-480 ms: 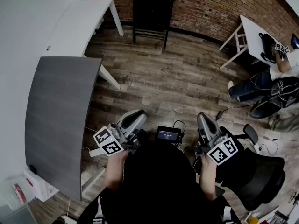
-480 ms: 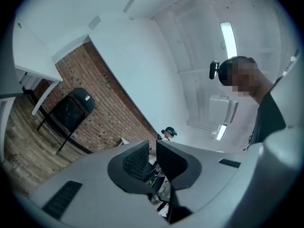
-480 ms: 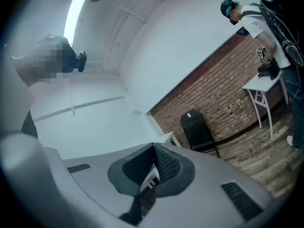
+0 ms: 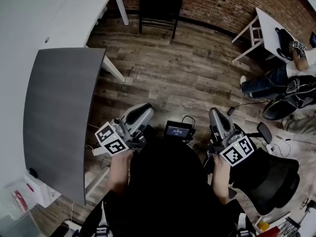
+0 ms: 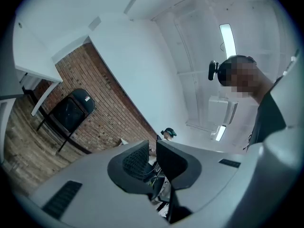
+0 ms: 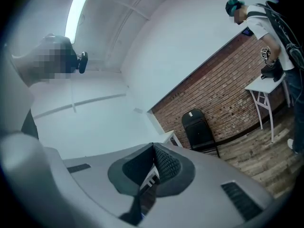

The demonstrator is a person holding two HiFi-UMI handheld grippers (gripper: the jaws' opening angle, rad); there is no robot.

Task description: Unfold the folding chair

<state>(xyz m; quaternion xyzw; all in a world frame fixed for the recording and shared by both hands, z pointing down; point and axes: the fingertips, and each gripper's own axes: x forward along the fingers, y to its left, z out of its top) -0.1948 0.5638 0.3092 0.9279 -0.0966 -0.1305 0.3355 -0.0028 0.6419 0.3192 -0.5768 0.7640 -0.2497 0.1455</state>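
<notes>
The black folding chair (image 4: 158, 6) stands folded against the brick wall at the far end of the room, also visible in the left gripper view (image 5: 71, 110) and the right gripper view (image 6: 198, 129). Both grippers are held close to my body, far from the chair, pointing roughly level toward it. My left gripper (image 4: 145, 108) shows a narrow gap between its pads (image 5: 152, 144) with nothing in it. My right gripper (image 4: 213, 113) has its pads pressed together (image 6: 154, 146) on nothing.
A grey tabletop (image 4: 59, 117) and a white table (image 4: 74, 19) run along the left. A black office chair (image 4: 269, 181) stands at my right. A small screen device (image 4: 177, 130) and cables lie on the wooden floor. A seated person (image 4: 276, 80) is beside a white table (image 4: 274, 31) at the right.
The room has slid slightly up in the head view. Both grippers stay in about the same place in front of my body.
</notes>
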